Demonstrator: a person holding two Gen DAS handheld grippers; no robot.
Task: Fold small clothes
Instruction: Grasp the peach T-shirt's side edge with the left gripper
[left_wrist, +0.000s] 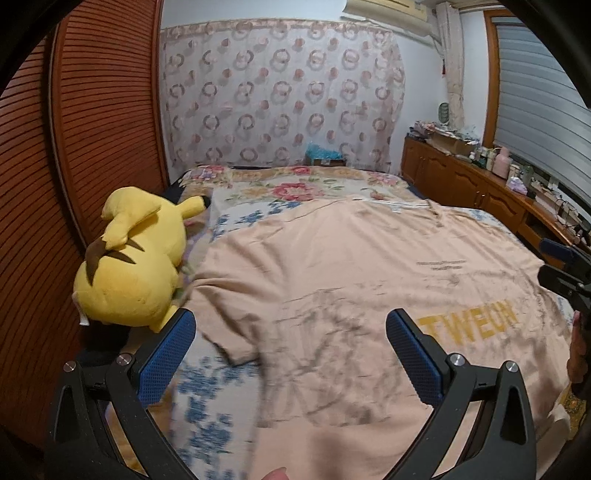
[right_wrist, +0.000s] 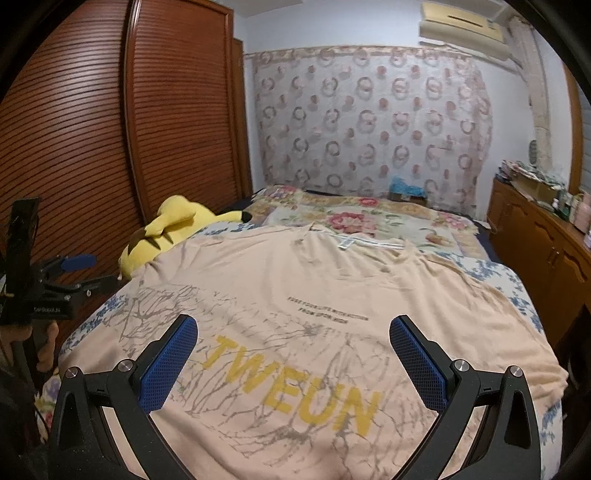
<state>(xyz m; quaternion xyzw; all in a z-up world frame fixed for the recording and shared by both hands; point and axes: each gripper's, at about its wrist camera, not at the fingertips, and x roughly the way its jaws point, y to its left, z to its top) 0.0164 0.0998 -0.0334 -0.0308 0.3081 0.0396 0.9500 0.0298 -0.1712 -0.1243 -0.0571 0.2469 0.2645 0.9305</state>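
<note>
A peach T-shirt (left_wrist: 351, 266) with yellow "TWEUN" lettering and grey branch print lies spread flat on the bed, collar at the far end; it also shows in the right wrist view (right_wrist: 314, 280). My left gripper (left_wrist: 291, 328) is open and empty, above the shirt's near left part by the sleeve. My right gripper (right_wrist: 293, 332) is open and empty, above the lettering near the hem. The right gripper shows at the right edge of the left wrist view (left_wrist: 565, 266). The left gripper shows at the left of the right wrist view (right_wrist: 70, 273).
A yellow plush toy (left_wrist: 129, 258) lies at the bed's left edge, touching the shirt's left side. The floral bedspread (left_wrist: 295, 184) extends beyond the collar. A slatted wooden wardrobe (left_wrist: 74, 147) stands on the left, and a low cluttered cabinet (left_wrist: 480, 177) stands on the right.
</note>
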